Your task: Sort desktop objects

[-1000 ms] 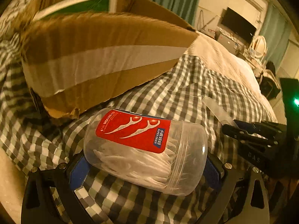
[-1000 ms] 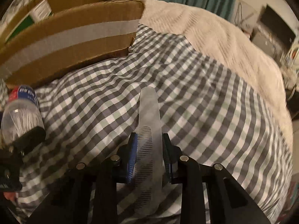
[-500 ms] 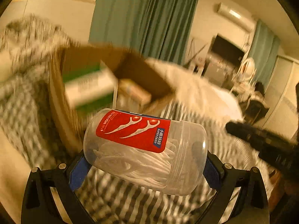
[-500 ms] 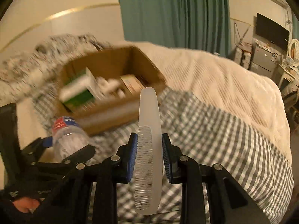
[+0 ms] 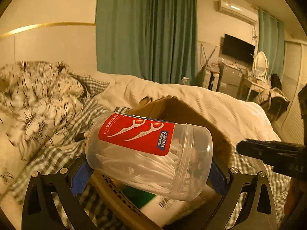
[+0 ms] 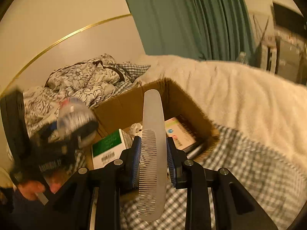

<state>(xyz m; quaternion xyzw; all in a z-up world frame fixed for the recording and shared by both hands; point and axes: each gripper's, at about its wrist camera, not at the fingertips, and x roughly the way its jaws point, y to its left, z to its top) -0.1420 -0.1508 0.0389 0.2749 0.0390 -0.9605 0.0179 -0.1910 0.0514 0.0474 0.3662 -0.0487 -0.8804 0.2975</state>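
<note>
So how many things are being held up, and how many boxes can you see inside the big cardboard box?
Held by the fingers:
Floss pick jar: 1
Comb: 1
Inside the cardboard box:
Green and white box: 1
Box with red print: 1
Total: 4

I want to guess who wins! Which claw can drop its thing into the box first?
Probably left. The left claw holds the floss pick jar right above the open cardboard box; the right claw with its comb sits before the near rim.
</note>
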